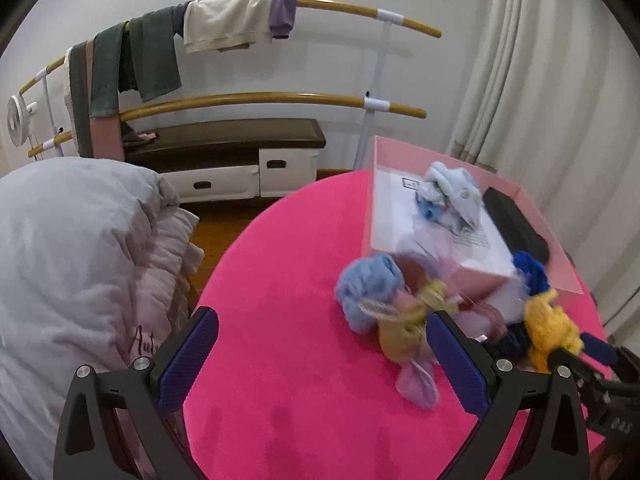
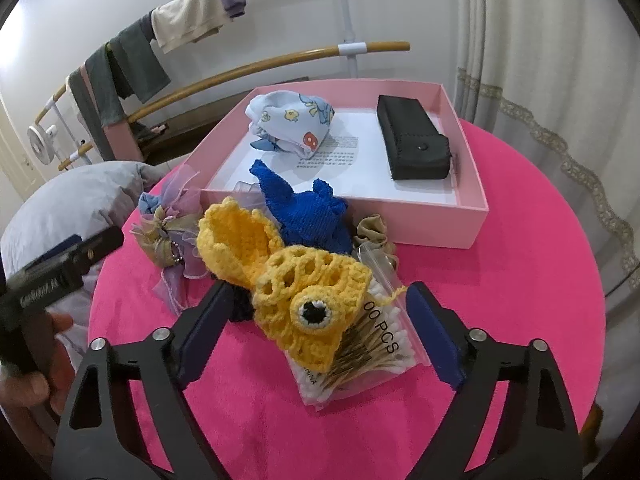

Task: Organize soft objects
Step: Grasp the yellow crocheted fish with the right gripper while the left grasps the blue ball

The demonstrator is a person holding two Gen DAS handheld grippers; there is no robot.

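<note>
Standing wide apart, right gripper (image 2: 316,312) straddling yellow crochet piece (image 2: 296,284) without pressing; left gripper (image 1: 324,352) gaping over bare pink tablecloth (image 1: 280,360)

Round pink desk (image 2: 500,320). Pink box (image 2: 460,220) at 12 o'clock. Centre: bag of cotton swabs (image 2: 360,360) under yellow crochet piece (image 2: 296,288), blue knit (image 2: 308,216) behind. Organza scrunchies (image 2: 172,236) at 10 o'clock.

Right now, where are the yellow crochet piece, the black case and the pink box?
yellow crochet piece (image 2: 304,292): right wrist view, on its openwork body above the eye.
black case (image 2: 414,142): right wrist view, middle of its top face.
pink box (image 2: 436,222): right wrist view, near outer wall.
</note>
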